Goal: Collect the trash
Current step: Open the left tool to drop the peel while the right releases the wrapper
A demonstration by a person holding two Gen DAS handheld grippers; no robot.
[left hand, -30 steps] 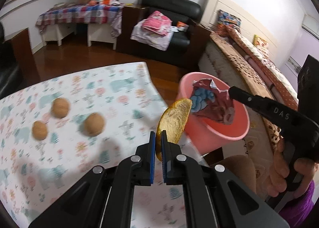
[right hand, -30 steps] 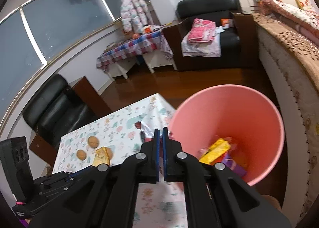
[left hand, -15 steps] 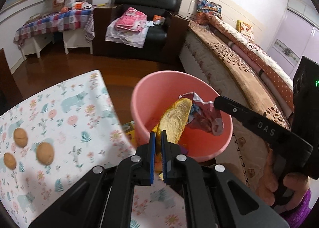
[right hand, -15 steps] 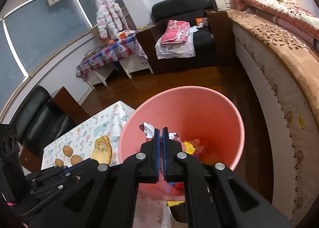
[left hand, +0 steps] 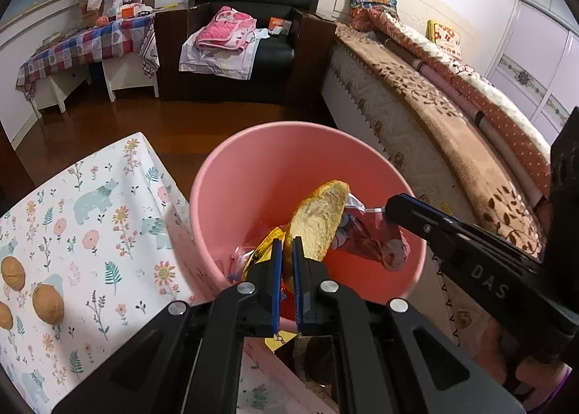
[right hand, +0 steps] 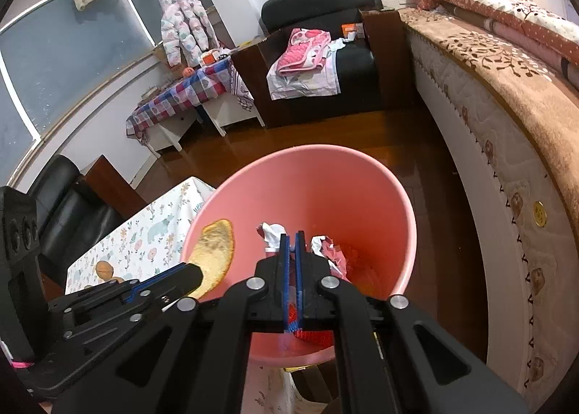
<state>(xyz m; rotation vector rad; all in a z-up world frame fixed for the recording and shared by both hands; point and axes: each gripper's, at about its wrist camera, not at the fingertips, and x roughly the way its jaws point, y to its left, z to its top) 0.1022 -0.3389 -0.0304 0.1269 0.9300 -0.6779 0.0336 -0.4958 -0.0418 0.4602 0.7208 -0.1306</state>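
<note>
My left gripper (left hand: 287,245) is shut on a curved yellow peel (left hand: 318,222), held upright over the mouth of the pink bin (left hand: 224,168). Just right of the peel, my right gripper (left hand: 391,209) pinches a crumpled red wrapper (left hand: 372,236) over the same bin. In the right wrist view the right gripper (right hand: 292,238) is shut on the red and white wrapper (right hand: 325,247) above the bin (right hand: 362,175). The peel (right hand: 215,254) and the left gripper (right hand: 195,271) hang at the bin's left rim. Yellow and red wrappers (left hand: 264,251) lie at the bottom.
A table with a floral cloth (left hand: 108,218) stands left of the bin, with walnuts (left hand: 47,303) lying on it. A bed (left hand: 452,131) runs along the right side. A black armchair (left hand: 249,34) and wooden floor (right hand: 427,146) lie beyond.
Both grippers have moved off the table toward the bin with their loads. The peel and the wrapper now hang over its mouth, and the walnuts have slid to the left edge.
</note>
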